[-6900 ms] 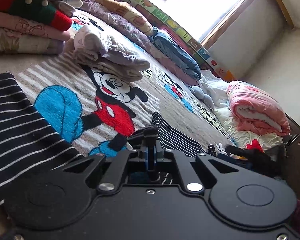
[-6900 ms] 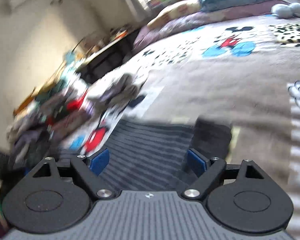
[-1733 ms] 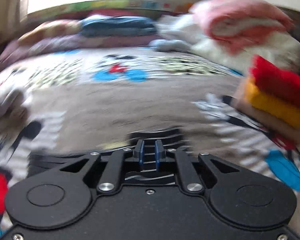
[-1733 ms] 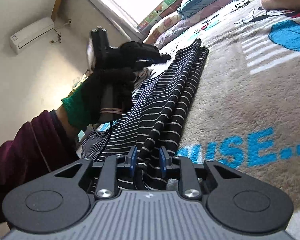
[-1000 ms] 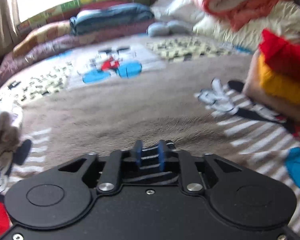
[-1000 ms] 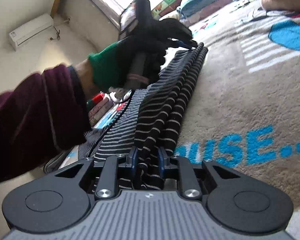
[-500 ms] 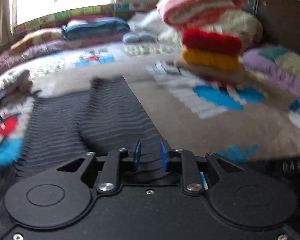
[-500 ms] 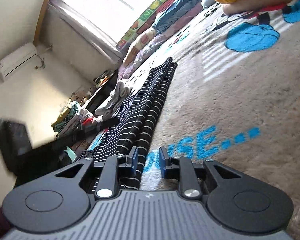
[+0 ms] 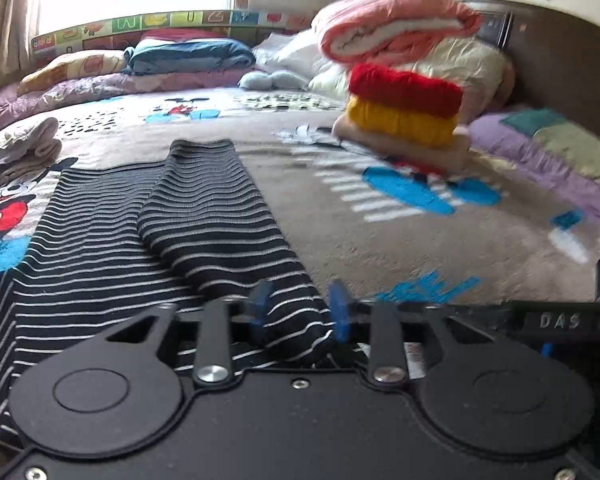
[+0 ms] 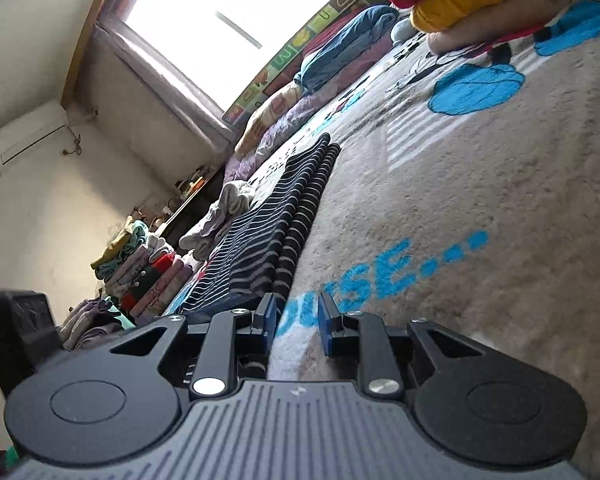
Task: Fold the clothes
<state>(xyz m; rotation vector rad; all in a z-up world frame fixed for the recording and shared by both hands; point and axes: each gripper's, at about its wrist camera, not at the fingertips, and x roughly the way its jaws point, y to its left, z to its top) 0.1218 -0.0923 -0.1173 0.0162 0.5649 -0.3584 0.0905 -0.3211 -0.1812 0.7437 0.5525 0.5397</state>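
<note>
Bedroom, striped garment spread on a cartoon-print bed blanket (image 9: 380, 232).
Black-and-white striped garment (image 9: 112, 240) lay flat; left gripper (image 9: 298, 310) jaws were opening around its folded sleeve, while right gripper (image 10: 298, 322) jaws stood slightly apart, empty, just beside the garment's edge.

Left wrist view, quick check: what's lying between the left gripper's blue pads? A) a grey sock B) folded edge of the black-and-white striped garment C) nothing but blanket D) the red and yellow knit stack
B: the folded strip of the striped garment runs down the bed and ends between the left gripper pads, whose jaws are opening around it.
</note>
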